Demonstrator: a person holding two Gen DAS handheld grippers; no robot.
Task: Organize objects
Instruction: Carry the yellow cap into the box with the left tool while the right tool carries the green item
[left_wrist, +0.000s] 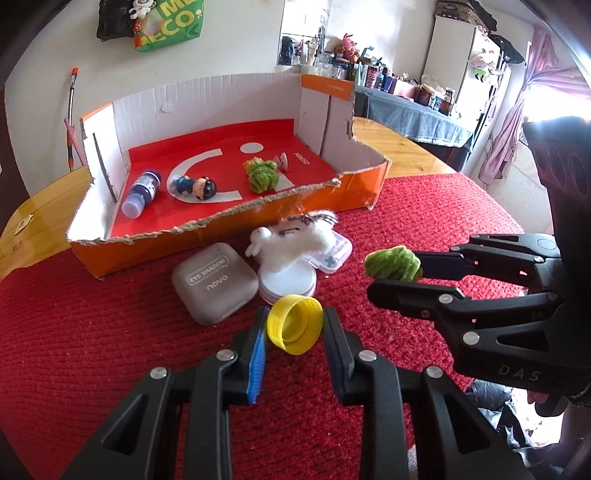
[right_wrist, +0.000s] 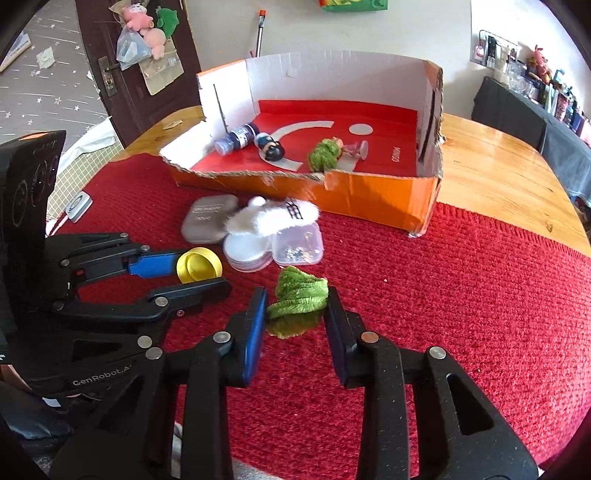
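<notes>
My left gripper (left_wrist: 295, 326) is shut on a yellow bottle cap (left_wrist: 294, 323), held above the red mat; it also shows in the right wrist view (right_wrist: 201, 267). My right gripper (right_wrist: 297, 306) is shut on a green fuzzy piece (right_wrist: 299, 297), seen from the left wrist view (left_wrist: 392, 264) too. The orange cardboard box (left_wrist: 236, 236) lies beyond, holding a blue bottle (left_wrist: 142, 192), a small doll (left_wrist: 194, 186) and another green fuzzy piece (left_wrist: 261, 175).
In front of the box lie a grey eye shadow case (left_wrist: 214, 282), a white round compact (left_wrist: 288, 284), a white plush toy (left_wrist: 295, 238) and a clear small box (right_wrist: 299, 245). The red mat (right_wrist: 443, 295) covers a wooden table (right_wrist: 498, 162).
</notes>
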